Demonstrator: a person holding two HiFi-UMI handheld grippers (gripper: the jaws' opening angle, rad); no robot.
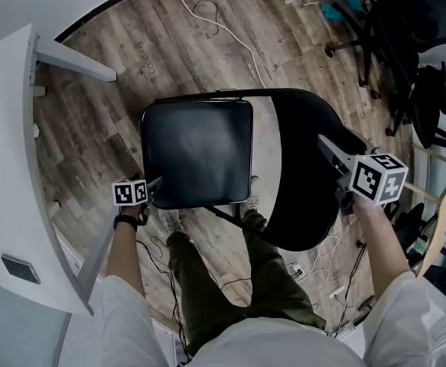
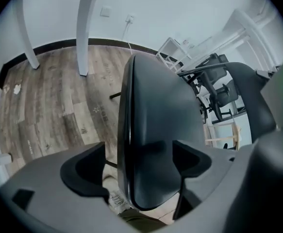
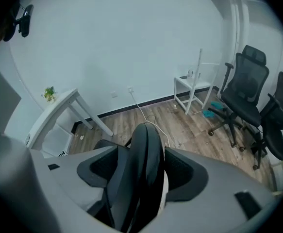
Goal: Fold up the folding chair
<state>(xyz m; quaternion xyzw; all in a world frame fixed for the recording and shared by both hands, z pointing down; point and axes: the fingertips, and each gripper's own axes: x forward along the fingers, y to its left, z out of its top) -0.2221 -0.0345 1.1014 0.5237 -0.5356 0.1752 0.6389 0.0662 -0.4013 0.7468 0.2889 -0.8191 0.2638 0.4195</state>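
A black folding chair stands unfolded on the wood floor, its padded seat point(image 1: 196, 151) flat and its backrest point(image 1: 307, 167) at the right. My left gripper point(image 1: 155, 183) is at the seat's near left corner. In the left gripper view the seat point(image 2: 156, 130) runs edge-on between the jaws of the left gripper point(image 2: 139, 166), with a gap on the left side. My right gripper point(image 1: 331, 155) reaches onto the backrest's top edge. In the right gripper view the backrest point(image 3: 143, 149) fills most of the space between the jaws of the right gripper point(image 3: 139, 171); a thin pale gap shows beside the right pad.
A white desk point(image 1: 16, 167) with slanted legs point(image 1: 73, 58) stands close at the left. A white cable point(image 1: 230, 33) runs over the floor behind the chair. Black office chairs point(image 1: 406, 44) crowd the far right. The person's legs point(image 1: 207, 281) stand just behind the seat, with cables point(image 1: 314, 270) nearby.
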